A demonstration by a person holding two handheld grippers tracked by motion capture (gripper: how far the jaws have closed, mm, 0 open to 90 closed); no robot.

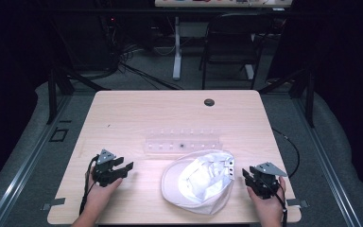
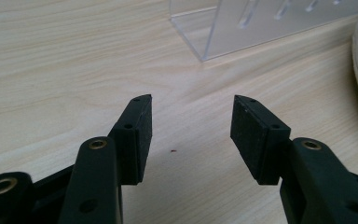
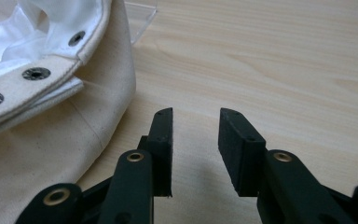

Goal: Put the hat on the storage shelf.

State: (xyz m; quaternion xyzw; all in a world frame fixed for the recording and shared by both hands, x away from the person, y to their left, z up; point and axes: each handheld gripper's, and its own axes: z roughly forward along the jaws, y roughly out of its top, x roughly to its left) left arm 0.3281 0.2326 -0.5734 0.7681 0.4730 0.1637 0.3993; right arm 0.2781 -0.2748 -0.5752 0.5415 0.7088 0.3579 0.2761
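We see a white cap (image 1: 198, 179) lying upside down on the wooden table (image 1: 123, 113), near the front edge, between our two tongs; a clear plastic rack (image 1: 182, 141) sits just behind it; our left gripper (image 1: 125, 168) rests left of the cap, its jaws wide apart with nothing in them; our right gripper (image 1: 245, 174) waits just beside the cap's right side, jaws apart too, holding nothing.

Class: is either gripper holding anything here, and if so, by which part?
Nothing is held. The left gripper and right gripper both stand open over bare table, beside the cap.
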